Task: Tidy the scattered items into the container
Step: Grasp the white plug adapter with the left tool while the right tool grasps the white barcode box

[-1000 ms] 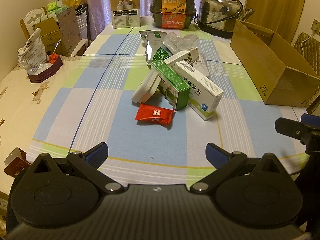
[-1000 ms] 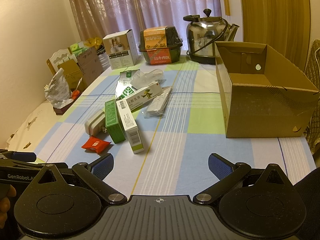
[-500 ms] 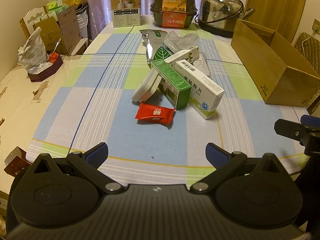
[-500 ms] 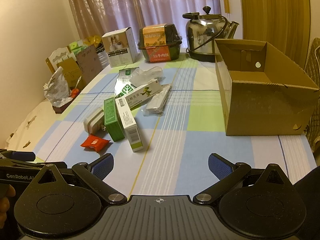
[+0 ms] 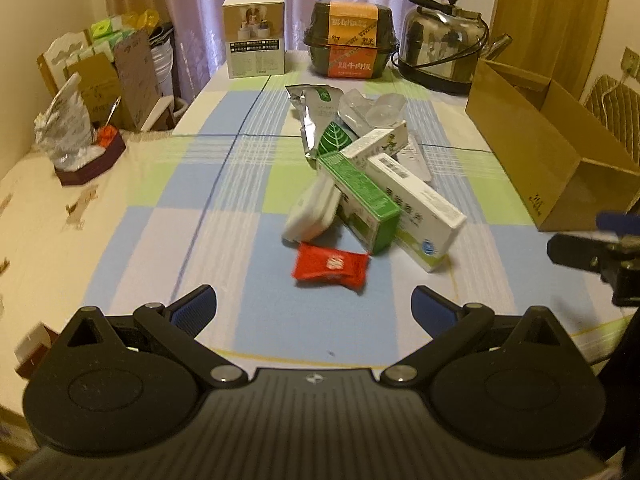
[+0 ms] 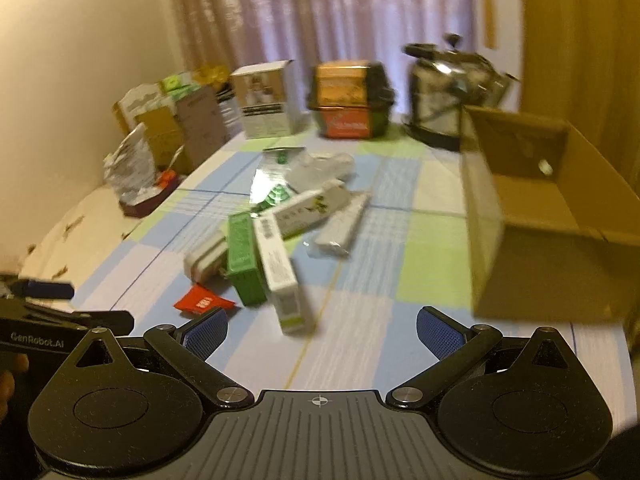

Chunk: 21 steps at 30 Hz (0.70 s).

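**Surfaces on my table: cloth, card, foil, steel**

I see a woven checked tablecloth, matt and soft-looking. The big box looks like plain brown corrugated cardboard, dull and unprinted on its side. The green carton and the long white carton are printed paperboard with a slight sheen. The red sweet wrapper is glossy, crinkled film. The silver pouch is shiny, creased foil. The kettle is polished metal, mirror-bright. My left gripper is matt black plastic with blue, finely textured pads; my right gripper looks the same.
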Each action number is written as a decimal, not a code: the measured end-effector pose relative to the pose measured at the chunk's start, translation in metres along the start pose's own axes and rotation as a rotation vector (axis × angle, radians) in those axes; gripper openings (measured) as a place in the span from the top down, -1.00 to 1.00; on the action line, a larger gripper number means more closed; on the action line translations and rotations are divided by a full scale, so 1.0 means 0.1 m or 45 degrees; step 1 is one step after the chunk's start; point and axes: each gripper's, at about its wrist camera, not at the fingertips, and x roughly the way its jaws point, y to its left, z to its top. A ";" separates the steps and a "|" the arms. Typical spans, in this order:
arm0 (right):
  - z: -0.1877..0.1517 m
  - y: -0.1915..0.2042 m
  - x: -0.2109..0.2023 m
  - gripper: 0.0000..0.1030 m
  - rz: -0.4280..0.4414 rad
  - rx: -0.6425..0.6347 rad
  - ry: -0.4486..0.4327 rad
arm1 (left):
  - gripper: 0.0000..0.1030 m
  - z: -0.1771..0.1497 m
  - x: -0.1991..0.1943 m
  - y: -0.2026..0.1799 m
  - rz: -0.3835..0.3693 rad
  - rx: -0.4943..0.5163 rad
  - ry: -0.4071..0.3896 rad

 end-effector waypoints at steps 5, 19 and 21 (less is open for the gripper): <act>0.17 0.12 0.32 -1.00 0.036 -0.164 0.063 | -0.98 0.17 0.16 0.18 0.006 0.151 0.011; 0.39 0.12 1.34 0.01 0.114 -0.346 0.325 | -0.98 0.55 0.84 0.18 -0.091 0.387 0.058; 0.42 0.10 1.45 0.02 0.110 -0.333 0.353 | -0.98 0.55 0.91 0.15 -0.103 0.398 0.056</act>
